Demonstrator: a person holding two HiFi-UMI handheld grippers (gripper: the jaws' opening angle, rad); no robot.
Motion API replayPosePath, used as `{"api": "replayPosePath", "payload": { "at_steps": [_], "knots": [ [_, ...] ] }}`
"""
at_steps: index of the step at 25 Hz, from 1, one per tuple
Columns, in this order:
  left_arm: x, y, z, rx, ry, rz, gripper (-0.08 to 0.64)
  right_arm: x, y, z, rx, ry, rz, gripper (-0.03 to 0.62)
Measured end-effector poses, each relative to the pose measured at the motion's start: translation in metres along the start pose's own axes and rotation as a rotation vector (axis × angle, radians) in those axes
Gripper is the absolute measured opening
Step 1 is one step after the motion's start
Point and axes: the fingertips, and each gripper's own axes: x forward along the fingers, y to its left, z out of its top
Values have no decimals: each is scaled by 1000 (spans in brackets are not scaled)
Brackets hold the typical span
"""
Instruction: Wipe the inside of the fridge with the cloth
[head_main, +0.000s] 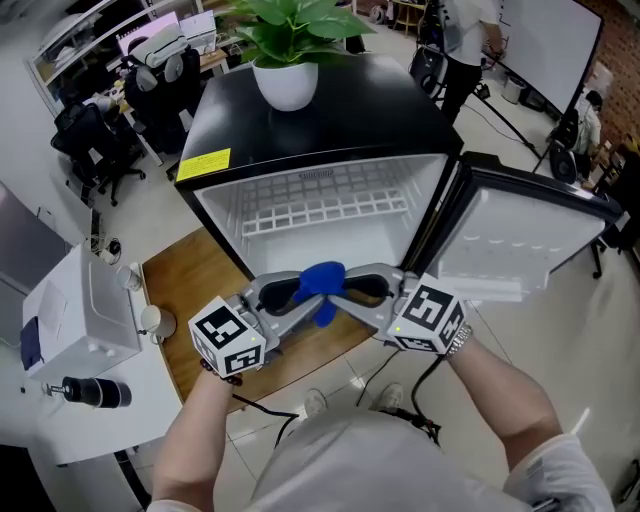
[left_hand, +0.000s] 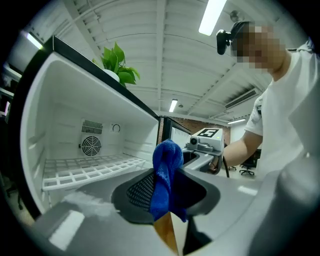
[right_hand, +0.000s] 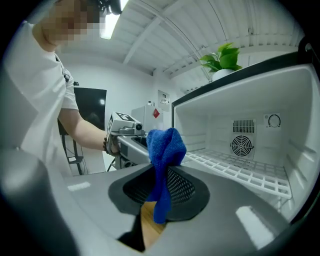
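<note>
The fridge (head_main: 320, 140) stands with its door (head_main: 520, 235) swung wide to the right, so the white inside and its wire shelf (head_main: 325, 210) are free to reach from the near side. The blue cloth (head_main: 322, 285) is not yet inside: it hangs in the air just in front of the opening, between the two tools, which point at each other with their tips meeting at the cloth. The right tongs (head_main: 348, 287) are closed on the cloth; in the right gripper view the fabric is pinched at the tips, bunches above them and hangs below. The left tongs (head_main: 300, 292) also have the cloth between their jaws, but these stand a little apart and I do not see the pads press on it, so I judge them loose around it. This looks to me like passing the cloth from one hand to the other, or taking a better hold, so that one tool alone can carry it in. The cloth is bunched into a narrow roll, which is good for gripping but gives little face for wiping; it may need to hang more freely. No wiping is done yet, I think. The plant (head_main: 290, 50) on top of the fridge is far from the work and should not disturb.
</note>
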Motion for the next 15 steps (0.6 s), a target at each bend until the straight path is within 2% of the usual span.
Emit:
{"api": "replayPosePath", "payload": {
  "at_steps": [5, 10, 15],
  "knots": [
    [-17, 20, -15, 37, 39, 127, 169, 22, -2, -9, -46, 17, -62, 66],
    [-40, 43, -32, 42, 71, 247, 207, 43, -9, -19, -72, 41, -129, 64],
    [-75, 75, -45, 23, 72, 422, 207, 71, -18, -40, -108, 87, -194, 64]
  ]
}}
